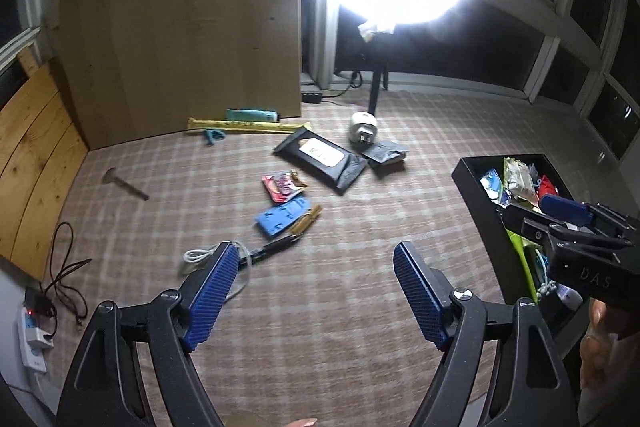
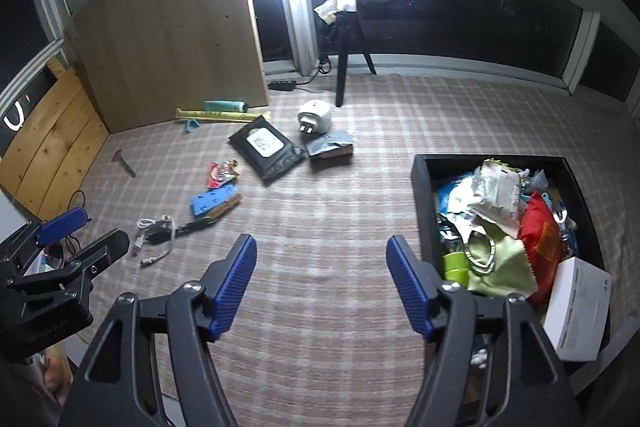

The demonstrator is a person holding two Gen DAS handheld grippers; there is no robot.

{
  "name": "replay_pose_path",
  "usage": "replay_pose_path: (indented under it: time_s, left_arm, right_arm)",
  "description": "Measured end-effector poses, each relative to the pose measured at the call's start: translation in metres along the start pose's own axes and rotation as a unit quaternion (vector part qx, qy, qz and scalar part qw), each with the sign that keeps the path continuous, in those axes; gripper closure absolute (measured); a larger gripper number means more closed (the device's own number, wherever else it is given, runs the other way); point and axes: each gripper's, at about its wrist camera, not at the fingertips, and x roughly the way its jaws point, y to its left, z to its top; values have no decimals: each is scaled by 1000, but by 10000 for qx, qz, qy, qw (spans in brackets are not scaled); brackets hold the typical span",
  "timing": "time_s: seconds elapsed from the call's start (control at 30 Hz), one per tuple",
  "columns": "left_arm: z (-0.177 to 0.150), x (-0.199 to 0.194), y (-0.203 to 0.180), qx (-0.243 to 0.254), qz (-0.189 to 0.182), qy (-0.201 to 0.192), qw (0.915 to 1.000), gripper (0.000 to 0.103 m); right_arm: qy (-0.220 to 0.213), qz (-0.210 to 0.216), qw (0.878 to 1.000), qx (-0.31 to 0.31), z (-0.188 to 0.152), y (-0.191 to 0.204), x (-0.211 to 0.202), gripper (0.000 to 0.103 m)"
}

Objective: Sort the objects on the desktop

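Loose items lie on the checked cloth: a black wipes pack (image 1: 322, 159) (image 2: 267, 149), a red snack packet (image 1: 283, 185) (image 2: 220, 174), a blue flat part (image 1: 282, 217) (image 2: 211, 199), a white cable (image 1: 198, 255) (image 2: 154, 229) and a white plug (image 1: 363, 126) (image 2: 315, 115). A black bin (image 2: 421, 195) (image 1: 476, 187) at the right holds several sorted things. My left gripper (image 1: 314, 261) hangs open over bare cloth, its left finger near the cable. My right gripper (image 2: 322, 253) is open and empty, just left of the bin.
A ring light on a tripod (image 2: 344, 67) stands at the back, glaring. Wooden boards (image 1: 180, 39) lean at the back left. A yellow ruler (image 1: 248, 126) and teal tube (image 1: 251, 115) lie beneath them. A power strip (image 1: 34, 331) with cords sits at the left edge.
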Motion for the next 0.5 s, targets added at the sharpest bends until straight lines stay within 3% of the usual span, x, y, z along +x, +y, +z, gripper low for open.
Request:
replay_pose_path:
  time_s: [0.5]
  left_arm:
    - [-17,-12,59,-161,139,-56,9998,20]
  right_arm:
    - [78,74,9999,-36,-15,54,13,35]
